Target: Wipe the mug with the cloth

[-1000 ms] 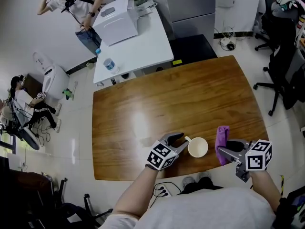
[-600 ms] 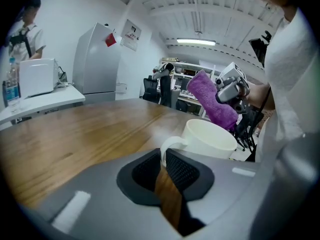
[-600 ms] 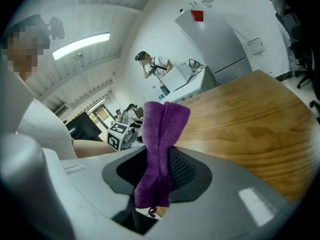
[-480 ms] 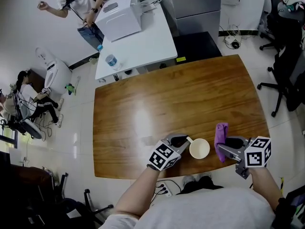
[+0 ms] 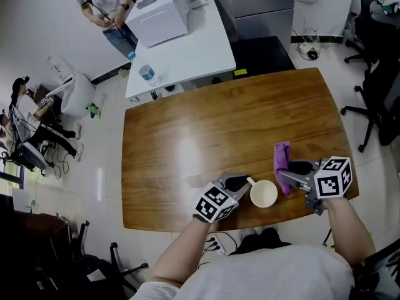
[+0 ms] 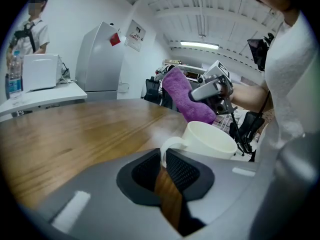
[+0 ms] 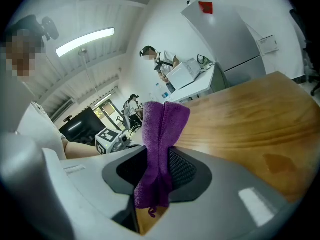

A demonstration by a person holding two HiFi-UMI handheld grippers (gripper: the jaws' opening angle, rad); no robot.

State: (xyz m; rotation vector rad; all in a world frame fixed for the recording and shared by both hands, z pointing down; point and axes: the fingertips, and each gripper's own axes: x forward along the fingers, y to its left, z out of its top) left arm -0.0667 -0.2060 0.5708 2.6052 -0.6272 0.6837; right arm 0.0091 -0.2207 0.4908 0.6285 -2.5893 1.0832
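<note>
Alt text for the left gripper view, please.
The left gripper has just closed its fingers on the handle of a white mug on a wooden table. Beyond it, the right gripper holds up a purple cloth.

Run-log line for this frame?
left gripper: jaws just closed on white ceramic mug handle | right gripper: holds purple cloth beside mug

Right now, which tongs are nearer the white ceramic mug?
Left. The left tongs have just closed on the handle of the white ceramic mug. The right tongs, gripping the purple cloth, are close by on the mug's right side.
</note>
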